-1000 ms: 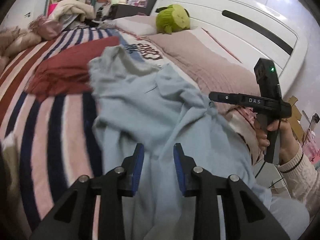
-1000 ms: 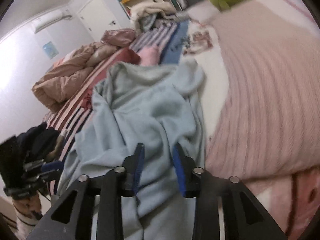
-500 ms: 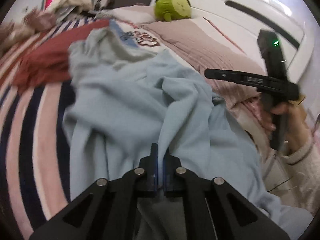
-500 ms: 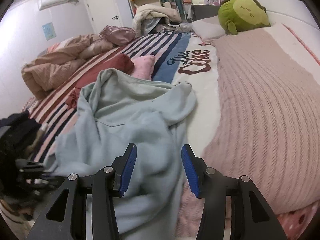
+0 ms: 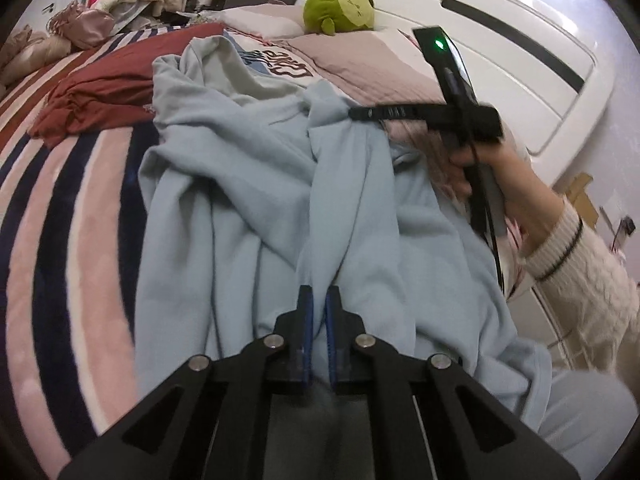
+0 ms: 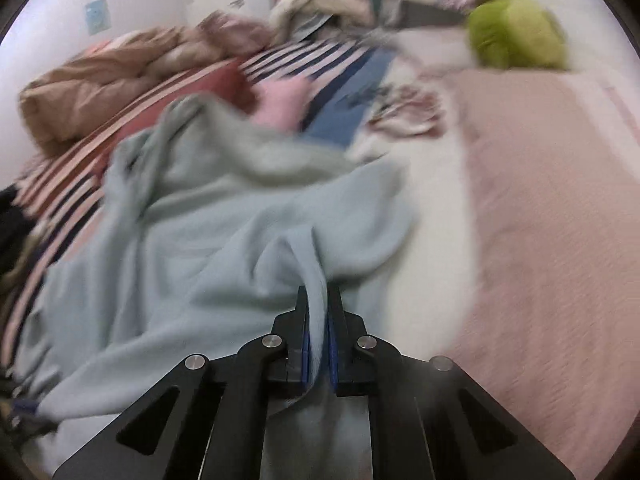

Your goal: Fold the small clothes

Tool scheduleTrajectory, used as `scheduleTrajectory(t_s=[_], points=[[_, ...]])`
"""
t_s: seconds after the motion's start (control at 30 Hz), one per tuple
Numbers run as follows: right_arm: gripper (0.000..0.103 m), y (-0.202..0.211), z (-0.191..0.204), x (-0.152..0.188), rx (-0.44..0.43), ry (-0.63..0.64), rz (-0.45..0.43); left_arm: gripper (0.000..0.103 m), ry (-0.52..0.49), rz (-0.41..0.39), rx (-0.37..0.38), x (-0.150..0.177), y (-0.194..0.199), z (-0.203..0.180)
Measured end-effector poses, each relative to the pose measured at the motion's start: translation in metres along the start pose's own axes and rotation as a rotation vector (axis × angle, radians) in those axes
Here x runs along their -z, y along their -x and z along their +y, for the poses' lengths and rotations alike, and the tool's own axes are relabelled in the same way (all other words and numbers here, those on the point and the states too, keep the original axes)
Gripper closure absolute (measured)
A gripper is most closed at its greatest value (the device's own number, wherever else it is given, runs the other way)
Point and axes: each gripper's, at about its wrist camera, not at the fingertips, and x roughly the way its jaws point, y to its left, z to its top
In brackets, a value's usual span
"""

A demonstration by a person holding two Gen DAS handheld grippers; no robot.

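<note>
A light blue sweatshirt (image 5: pixel 240 184) lies crumpled on the striped bedspread (image 5: pixel 60 240). My left gripper (image 5: pixel 318 300) is shut on a fold of it near the front edge. My right gripper (image 6: pixel 318 300) is shut on another fold of the sweatshirt (image 6: pixel 192 240); in the left wrist view it (image 5: pixel 354 113) pinches the cloth further up, at the right, held by a hand in a white knitted sleeve. The right wrist view is blurred by motion.
A dark red garment (image 5: pixel 96 92) lies at the left beyond the sweatshirt. A green plush toy (image 5: pixel 340 2) sits by the white headboard (image 5: pixel 500 52). A pink knitted blanket (image 6: pixel 540 200) covers the right side. Piled bedding (image 6: pixel 100 80) lies far left.
My left gripper closed on the sweatshirt a half second earlier and stays shut. My right gripper, open before, has now shut on a fold and is pulling the cloth taut.
</note>
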Motion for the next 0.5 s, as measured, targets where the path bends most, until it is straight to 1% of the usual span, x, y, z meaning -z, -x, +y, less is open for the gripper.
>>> scheduleTrajectory(t_s=[0.07,0.13,0.17,0.2,0.23,0.27,0.3,0.33,0.43,0.47,0.5], points=[[0.103,-0.002,-0.007,-0.001,0.009,0.001,0.012,0.100,-0.007,0.005,0.007,0.005,0.005,0.000],[0.103,0.001,-0.010,0.000,-0.018,-0.001,0.017,0.098,-0.004,-0.001,0.015,0.008,0.014,0.001],[0.103,0.004,-0.012,0.001,-0.037,-0.011,0.020,0.095,-0.002,-0.004,0.026,0.010,0.019,0.001],[0.103,0.014,-0.016,0.002,-0.073,-0.037,0.019,0.083,0.003,-0.016,0.039,0.011,0.026,0.000],[0.099,0.021,-0.018,0.004,-0.096,-0.051,0.014,0.068,0.001,-0.036,0.056,0.014,0.036,-0.001],[0.092,0.036,-0.022,0.009,-0.143,-0.065,0.000,0.063,-0.006,-0.051,0.066,0.018,0.044,-0.003],[0.072,0.047,-0.022,0.015,-0.170,-0.055,-0.010,0.061,-0.014,-0.057,0.064,0.021,0.049,-0.006],[0.057,0.055,-0.019,0.019,-0.184,-0.034,-0.013,0.061,-0.019,-0.057,0.051,0.025,0.054,-0.008],[0.052,0.073,-0.002,0.041,-0.204,0.101,0.028,0.061,-0.004,-0.054,0.027,0.035,0.060,-0.006],[0.050,0.074,0.006,0.051,-0.183,0.160,0.051,0.061,0.007,-0.050,0.025,0.039,0.059,-0.004],[0.046,0.072,0.013,0.060,-0.127,0.203,0.064,0.061,0.026,-0.043,0.016,0.043,0.056,-0.001]])
